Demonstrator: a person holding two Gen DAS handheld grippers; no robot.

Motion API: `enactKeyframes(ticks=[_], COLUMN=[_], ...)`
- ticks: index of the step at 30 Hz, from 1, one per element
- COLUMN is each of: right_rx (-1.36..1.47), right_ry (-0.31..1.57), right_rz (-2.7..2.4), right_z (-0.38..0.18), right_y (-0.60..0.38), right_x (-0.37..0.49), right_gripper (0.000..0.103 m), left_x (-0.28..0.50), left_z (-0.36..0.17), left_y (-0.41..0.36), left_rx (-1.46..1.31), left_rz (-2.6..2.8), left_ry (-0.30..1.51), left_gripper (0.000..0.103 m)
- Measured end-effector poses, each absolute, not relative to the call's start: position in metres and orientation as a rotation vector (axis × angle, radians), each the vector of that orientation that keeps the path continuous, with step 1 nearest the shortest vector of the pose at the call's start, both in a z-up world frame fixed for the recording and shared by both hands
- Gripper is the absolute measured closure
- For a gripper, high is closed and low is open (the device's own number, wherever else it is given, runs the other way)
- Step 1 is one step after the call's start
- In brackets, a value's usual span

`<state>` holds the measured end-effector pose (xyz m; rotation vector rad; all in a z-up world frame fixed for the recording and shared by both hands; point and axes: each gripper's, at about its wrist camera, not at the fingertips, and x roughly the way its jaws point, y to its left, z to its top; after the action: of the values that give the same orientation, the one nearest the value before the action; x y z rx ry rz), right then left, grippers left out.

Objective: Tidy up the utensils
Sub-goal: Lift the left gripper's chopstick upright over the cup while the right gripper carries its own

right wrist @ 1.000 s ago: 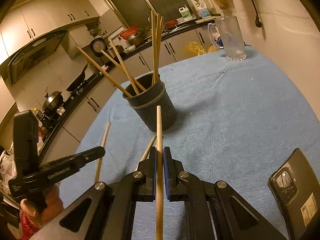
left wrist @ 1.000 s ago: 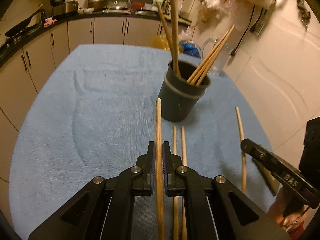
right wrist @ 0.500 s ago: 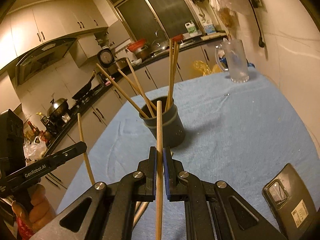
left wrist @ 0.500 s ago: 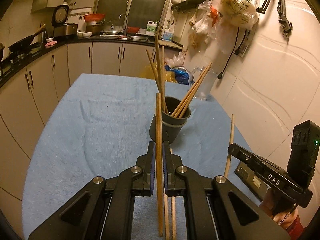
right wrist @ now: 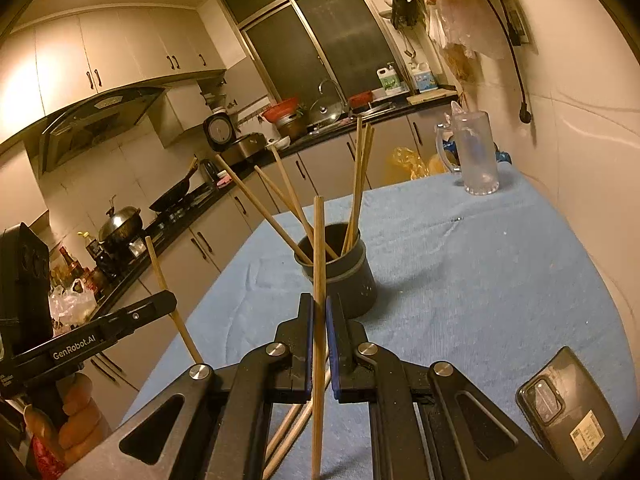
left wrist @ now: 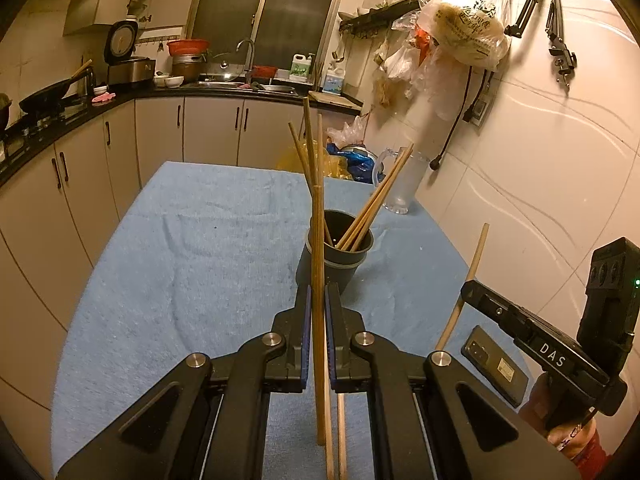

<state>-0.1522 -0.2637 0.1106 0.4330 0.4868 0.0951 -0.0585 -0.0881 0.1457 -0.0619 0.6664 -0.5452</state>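
Left wrist: each gripper pinches one chopstick; holder has five.

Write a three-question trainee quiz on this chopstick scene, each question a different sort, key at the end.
1. True or false: each claw, left claw and right claw, is shut on one chopstick.
2. Where do most chopsticks already stand? A) glass jug B) dark cup C) phone
3. Fill in: the phone lies on the blue ____.

Key: 1 true, left chopstick, right chopstick. 2 B, dark cup. 3 cloth.
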Motion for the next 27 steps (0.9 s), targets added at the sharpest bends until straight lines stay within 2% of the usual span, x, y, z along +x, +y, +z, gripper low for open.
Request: enactKeyframes(ticks=[27], right_rx=[0.435], right_ry=[0.384], right_rz=[0.084], right_z=[0.174], right_y=[-0.294], right_x=[-0.132], right_gripper=[0.096], left_x=[-0.038], left_z=[0.212], left_y=[-0.121], left_rx=[-0.03], left_rz=[-0.568], left_ry=[0.586], left_gripper=[0.097])
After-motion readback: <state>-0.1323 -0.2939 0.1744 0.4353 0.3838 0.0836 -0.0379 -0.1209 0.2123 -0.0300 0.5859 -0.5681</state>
